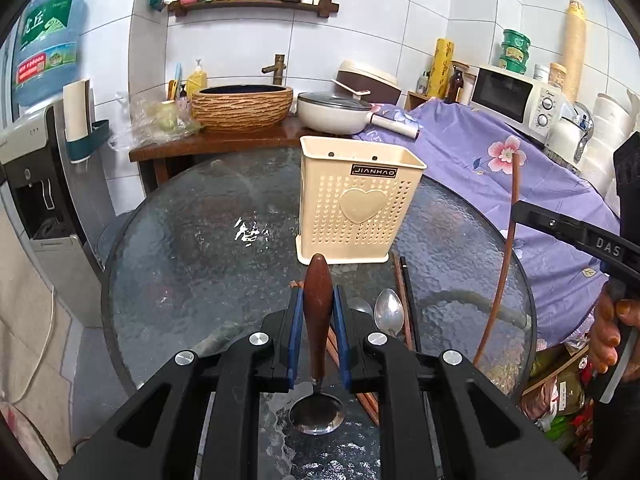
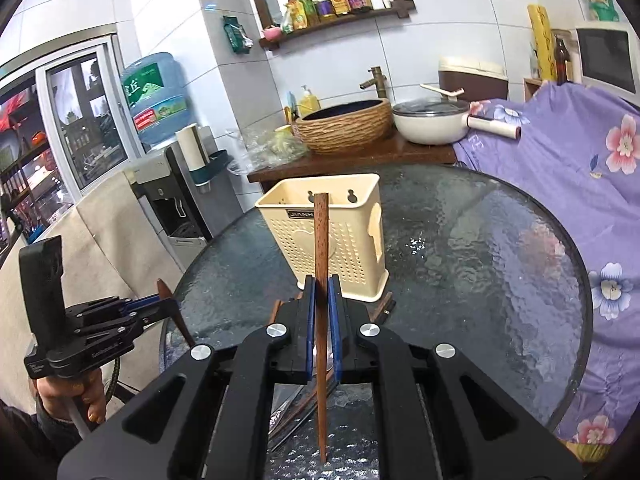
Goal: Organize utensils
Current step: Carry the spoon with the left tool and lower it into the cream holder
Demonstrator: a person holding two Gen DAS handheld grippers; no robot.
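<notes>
My left gripper (image 1: 318,300) pinches wooden-handled steel spoon (image 1: 318,312), handle forward, aimed at cream perforated plastic utensil holder (image 1: 360,204), frame centre. My right gripper (image 2: 320,296) clamps 1 brown wooden chopstick (image 2: 320,280) upright for vertical drop-in.

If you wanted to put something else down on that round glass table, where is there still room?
The glass table is bare to the left of the cream utensil holder, out to the rim, and also to its right toward the purple flowered cloth. It is crowded in front of the holder, where a metal spoon and chopsticks lie.
</notes>
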